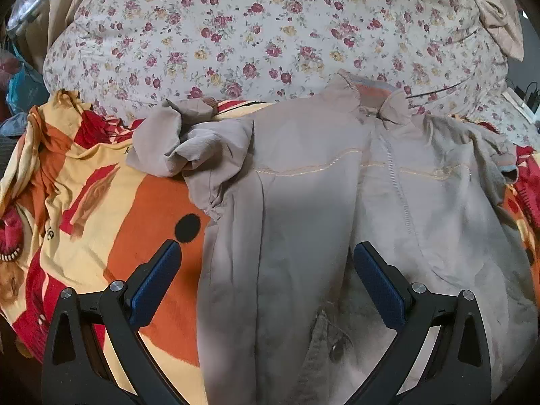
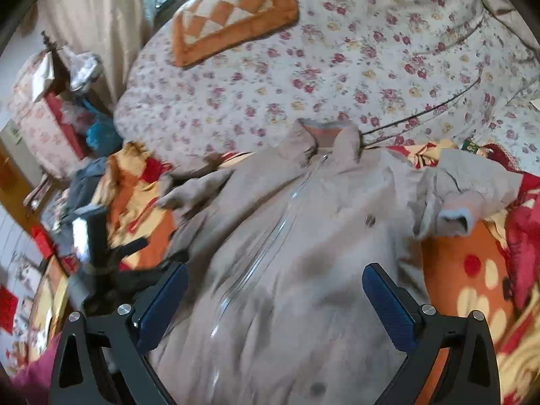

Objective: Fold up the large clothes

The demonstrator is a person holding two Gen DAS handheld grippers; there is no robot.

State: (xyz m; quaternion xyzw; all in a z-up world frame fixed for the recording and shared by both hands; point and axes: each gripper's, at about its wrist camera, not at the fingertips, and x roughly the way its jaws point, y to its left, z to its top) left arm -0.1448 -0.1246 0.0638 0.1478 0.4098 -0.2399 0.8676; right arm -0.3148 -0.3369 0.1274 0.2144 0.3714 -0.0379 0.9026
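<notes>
Jacket (image 1: 303,175): beige, spread front-up on patterned blanket (image 1: 135,202) over the bed | likely soft, bulky, limp; best gripped at sleeve cuff (image 2: 454,217) or hem | left gripper (image 1: 266,256) wide, empty | right gripper (image 2: 275,278) wide, empty

Your jacket (image 1: 303,175) lies on the blanket (image 1: 141,209), collar (image 1: 368,91) toward the quilt (image 1: 236,33) behind; a cushion (image 2: 233,13) rests on that quilt.

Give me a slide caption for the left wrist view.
Open left gripper above a beige jacket spread on an orange patterned blanket.
</notes>
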